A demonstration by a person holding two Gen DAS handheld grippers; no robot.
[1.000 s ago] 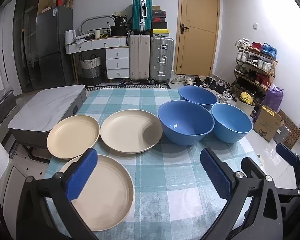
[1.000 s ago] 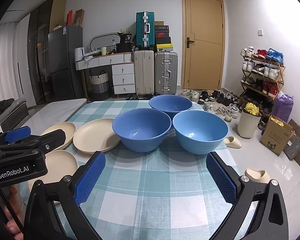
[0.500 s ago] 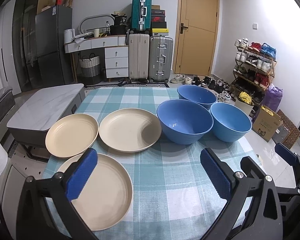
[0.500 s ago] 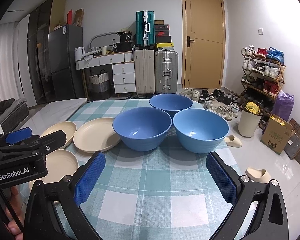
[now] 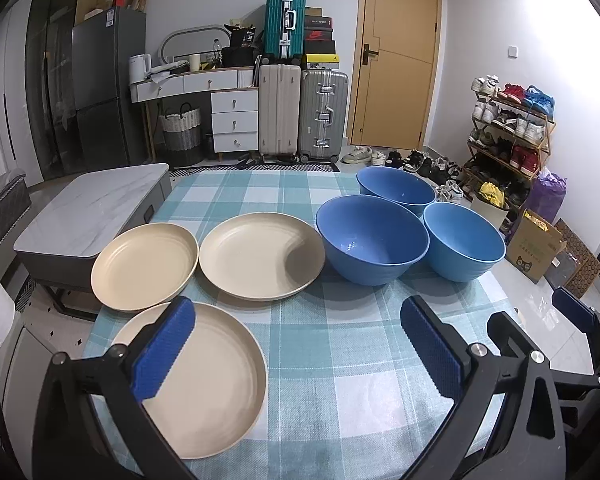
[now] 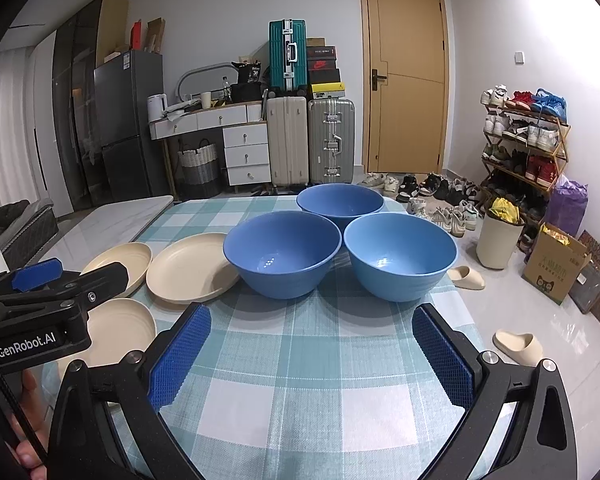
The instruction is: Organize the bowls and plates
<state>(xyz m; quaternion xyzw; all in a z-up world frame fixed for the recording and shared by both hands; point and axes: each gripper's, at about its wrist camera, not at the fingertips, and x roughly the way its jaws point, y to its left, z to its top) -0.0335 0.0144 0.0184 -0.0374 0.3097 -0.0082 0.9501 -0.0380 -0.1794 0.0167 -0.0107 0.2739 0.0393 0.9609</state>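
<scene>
Three cream plates lie on the checked tablecloth (image 5: 332, 344): a near one (image 5: 208, 384), a left one (image 5: 144, 266) and a middle one (image 5: 260, 256). Three blue bowls stand to their right: a middle bowl (image 5: 372, 238), a right bowl (image 5: 464, 246) and a far bowl (image 5: 396, 190). My left gripper (image 5: 296, 344) is open above the near table, its left pad over the near plate's rim. My right gripper (image 6: 310, 356) is open in front of the middle bowl (image 6: 282, 254) and the right bowl (image 6: 400, 256), holding nothing. The left gripper's body (image 6: 40, 320) shows at the left of the right wrist view.
A grey marble side table (image 5: 88, 216) stands left of the table. Beyond are suitcases (image 5: 304, 112), a white dresser (image 5: 204, 108) and a door (image 5: 396, 60). A shoe rack (image 5: 508, 132), a bin (image 6: 500, 240), a cardboard box (image 6: 556, 268) and slippers (image 6: 516, 344) crowd the floor at right.
Both views have shifted only slightly; the plates and bowls sit a touch higher in the left wrist view. Both grippers stay open and nothing was picked up.
</scene>
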